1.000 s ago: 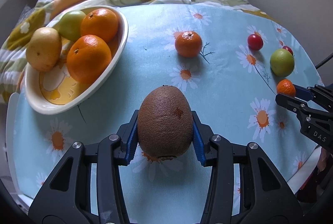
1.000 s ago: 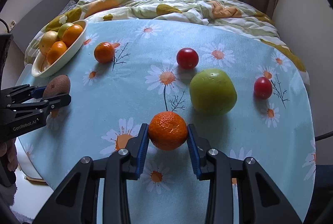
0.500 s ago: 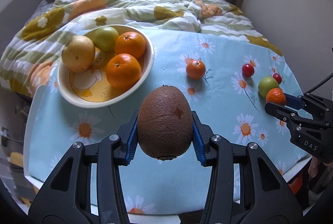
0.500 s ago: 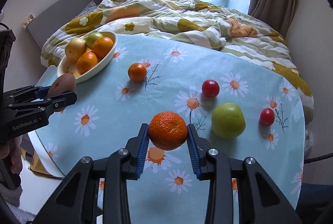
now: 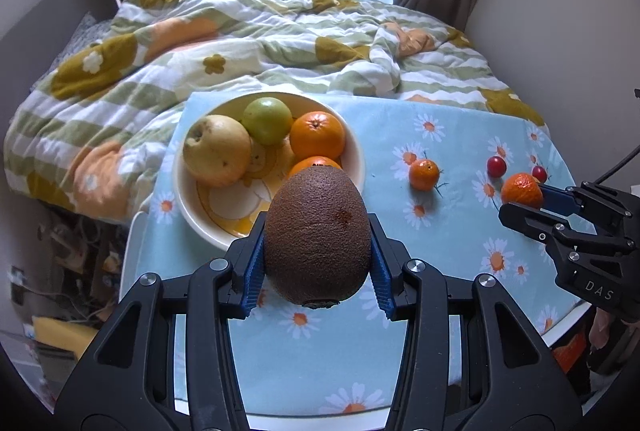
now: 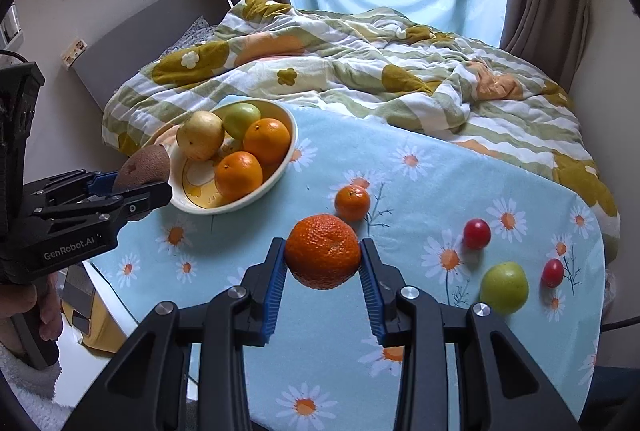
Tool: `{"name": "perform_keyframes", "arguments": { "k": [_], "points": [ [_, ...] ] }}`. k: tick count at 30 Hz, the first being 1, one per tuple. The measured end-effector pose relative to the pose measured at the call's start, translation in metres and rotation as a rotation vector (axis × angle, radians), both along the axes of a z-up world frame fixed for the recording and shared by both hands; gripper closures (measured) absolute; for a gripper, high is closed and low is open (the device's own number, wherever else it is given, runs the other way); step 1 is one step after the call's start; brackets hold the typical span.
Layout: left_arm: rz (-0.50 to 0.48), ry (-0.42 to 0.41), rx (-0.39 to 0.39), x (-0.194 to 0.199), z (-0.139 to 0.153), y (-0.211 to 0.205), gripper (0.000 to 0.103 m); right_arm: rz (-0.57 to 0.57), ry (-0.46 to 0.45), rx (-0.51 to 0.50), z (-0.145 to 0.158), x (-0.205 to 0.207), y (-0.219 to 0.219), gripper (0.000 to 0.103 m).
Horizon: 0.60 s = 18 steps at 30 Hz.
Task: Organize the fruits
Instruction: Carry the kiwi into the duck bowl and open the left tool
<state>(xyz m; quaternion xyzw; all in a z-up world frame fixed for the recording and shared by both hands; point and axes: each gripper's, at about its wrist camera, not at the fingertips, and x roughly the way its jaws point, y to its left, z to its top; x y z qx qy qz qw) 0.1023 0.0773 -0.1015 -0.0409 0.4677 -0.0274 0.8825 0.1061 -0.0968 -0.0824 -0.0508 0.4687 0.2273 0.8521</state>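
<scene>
Now, left gripper (image 5: pixel 318 267): clamped on a fuzzy brown oval kiwi (image 5: pixel 318 237), held in the air just short of the near rim of the bowl.
Right gripper (image 6: pixel 322 281): pinching a bumpy orange mandarin (image 6: pixel 322 251) between its blue pads, lifted above the middle of the table.
Bowl: a cream ceramic bowl (image 6: pixel 276 175) with a yellow pattern sits at the far left corner of the table; it holds a yellow pear (image 5: pixel 218 151), a small green apple (image 5: pixel 267 121) and two smooth oranges (image 6: pixel 266 141).
Done so far: four fruits in the bowl, two more in hand.
Left to do: on the blue daisy-print tablecloth (image 6: pixel 400 183) lie a small orange tangerine (image 6: pixel 352 203) near the middle, a round green apple (image 6: pixel 504 287) towards the right edge, and two red cherry tomatoes (image 6: pixel 477 233), one on each side of that apple.
Pose: both grippers are level and point away from the person, towards the far edge; the left one is beside the bowl, the right one well apart from it.
Judgement: roughly halfway; the kiwi looks closest to going in.
</scene>
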Motion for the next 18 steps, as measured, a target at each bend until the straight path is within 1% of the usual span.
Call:
{"name": "perform_keyframes", "arguments": {
  "k": [4,10,18],
  "points": [
    [-0.033,0.003,-0.002,0.014,-0.003,0.021,0.052,-0.021,0.001,0.007,0.001,0.006,0.022,0.07],
    [-0.1,0.017,0.007,0.038,-0.02,0.044,0.052,-0.073,0.016,0.003,-0.007,0.015,0.048,0.07],
    [-0.242,0.023,0.055,0.059,-0.051,0.051,0.052,-0.156,0.047,-0.005,-0.022,0.022,0.073,0.07]
  ]
}}
